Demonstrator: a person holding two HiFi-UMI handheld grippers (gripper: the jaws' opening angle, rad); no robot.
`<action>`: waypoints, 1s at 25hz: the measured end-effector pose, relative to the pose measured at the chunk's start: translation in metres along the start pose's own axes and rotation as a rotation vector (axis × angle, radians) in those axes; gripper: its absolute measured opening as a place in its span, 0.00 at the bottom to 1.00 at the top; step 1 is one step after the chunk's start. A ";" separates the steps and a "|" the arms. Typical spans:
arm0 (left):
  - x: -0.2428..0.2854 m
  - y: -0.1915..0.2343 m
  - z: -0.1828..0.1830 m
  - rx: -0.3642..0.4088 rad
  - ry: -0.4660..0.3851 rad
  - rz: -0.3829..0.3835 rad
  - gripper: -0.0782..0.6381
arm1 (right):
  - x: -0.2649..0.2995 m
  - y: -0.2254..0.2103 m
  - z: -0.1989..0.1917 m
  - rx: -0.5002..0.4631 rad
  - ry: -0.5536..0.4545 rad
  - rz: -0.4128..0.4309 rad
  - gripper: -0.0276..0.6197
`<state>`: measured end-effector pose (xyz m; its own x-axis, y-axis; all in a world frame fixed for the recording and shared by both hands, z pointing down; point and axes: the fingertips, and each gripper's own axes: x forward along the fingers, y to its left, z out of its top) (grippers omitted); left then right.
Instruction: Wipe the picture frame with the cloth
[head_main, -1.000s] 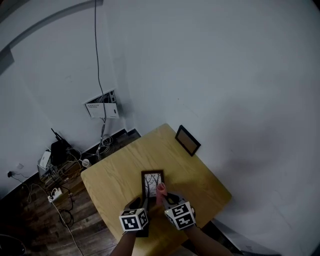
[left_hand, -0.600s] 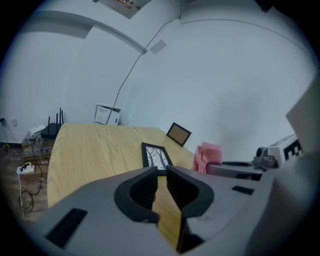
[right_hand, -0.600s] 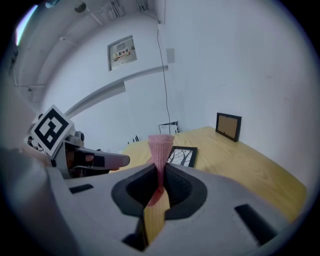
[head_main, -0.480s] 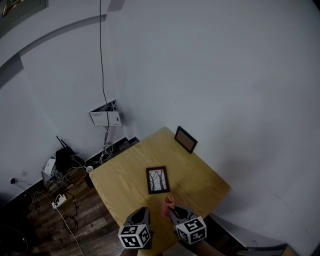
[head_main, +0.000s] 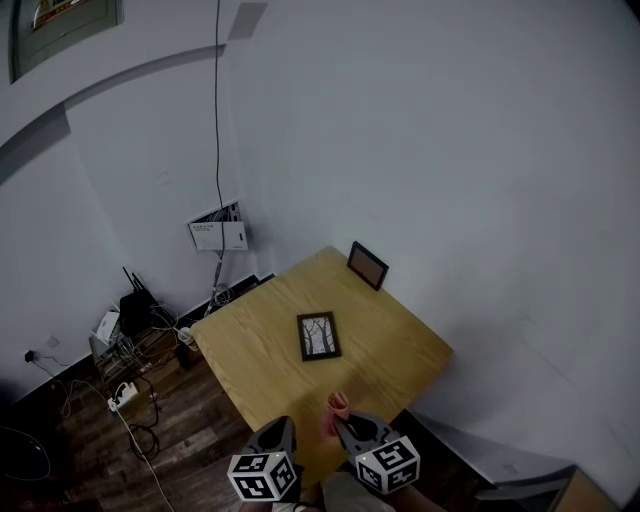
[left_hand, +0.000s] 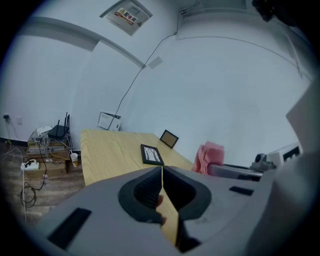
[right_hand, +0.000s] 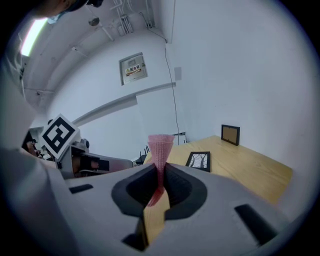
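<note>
The dark picture frame (head_main: 318, 336) with a tree print lies flat in the middle of the wooden table (head_main: 250, 345); the left gripper view has this frame (left_hand: 151, 154) ahead, and so does the right gripper view (right_hand: 199, 160). Both grippers hover at the table's near edge, well back from the frame. My left gripper (head_main: 284, 431) is shut with nothing between its jaws (left_hand: 161, 172). My right gripper (head_main: 345, 424) is shut on the pink cloth (head_main: 336, 409), which sticks up from the jaws (right_hand: 160, 145) and hangs bunched in the left gripper view (left_hand: 210, 156).
A second, smaller frame (head_main: 367, 265) stands at the table's far edge against the white wall. On the dark wooden floor to the left lie a router, cables and a power strip (head_main: 125, 345). A wall box (head_main: 220, 232) hangs behind.
Both grippers have drawn back from the frame to the near edge and risen. The left jaws have closed, empty. The frame stays flat on the table, and the cloth stays in the right gripper.
</note>
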<state>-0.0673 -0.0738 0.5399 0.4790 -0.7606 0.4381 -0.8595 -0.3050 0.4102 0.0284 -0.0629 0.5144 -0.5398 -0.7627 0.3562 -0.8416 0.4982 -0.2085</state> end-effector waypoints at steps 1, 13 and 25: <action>-0.008 -0.002 -0.004 -0.003 0.005 -0.009 0.12 | -0.006 0.007 -0.001 -0.004 -0.004 0.003 0.07; -0.086 -0.001 -0.038 -0.008 0.011 0.001 0.12 | -0.060 0.072 -0.020 -0.036 -0.031 0.037 0.07; -0.124 0.005 -0.052 -0.020 -0.010 0.017 0.12 | -0.078 0.102 -0.023 -0.071 -0.057 0.047 0.07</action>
<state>-0.1220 0.0486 0.5294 0.4630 -0.7710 0.4373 -0.8635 -0.2810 0.4189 -0.0142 0.0570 0.4863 -0.5806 -0.7589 0.2947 -0.8129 0.5605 -0.1583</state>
